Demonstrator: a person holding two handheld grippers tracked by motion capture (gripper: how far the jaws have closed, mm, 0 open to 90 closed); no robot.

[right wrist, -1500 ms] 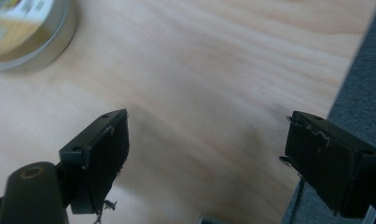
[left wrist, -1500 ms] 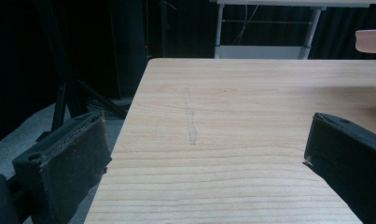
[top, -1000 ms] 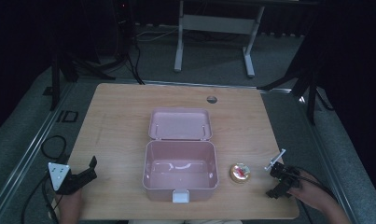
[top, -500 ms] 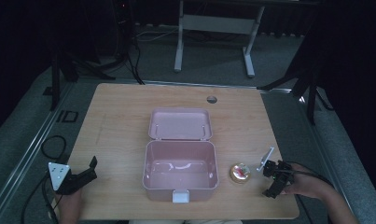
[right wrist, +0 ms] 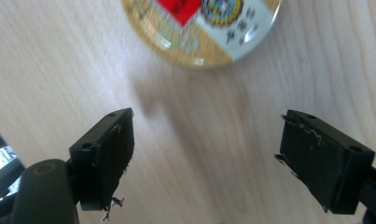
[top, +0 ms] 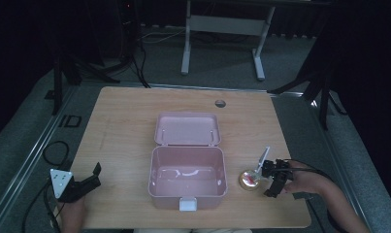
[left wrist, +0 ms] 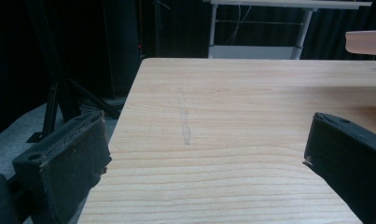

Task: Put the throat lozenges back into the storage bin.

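Right gripper has neared the round glossy tin, jaws apart.

An open pink plastic box with a hinged lid sits mid-table on the light wooden table. Beyond the box, a small round grommet hole lies near the far edge.

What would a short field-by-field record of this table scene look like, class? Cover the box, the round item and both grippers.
surface: wooden table
box: pink box, lid open, standing at the middle of the table
round item: small round tin, on the table right of the box
right gripper: jaws open, just right of the tin, pointing down at the table
left gripper: jaws open, near the table's front left corner, apart from the box
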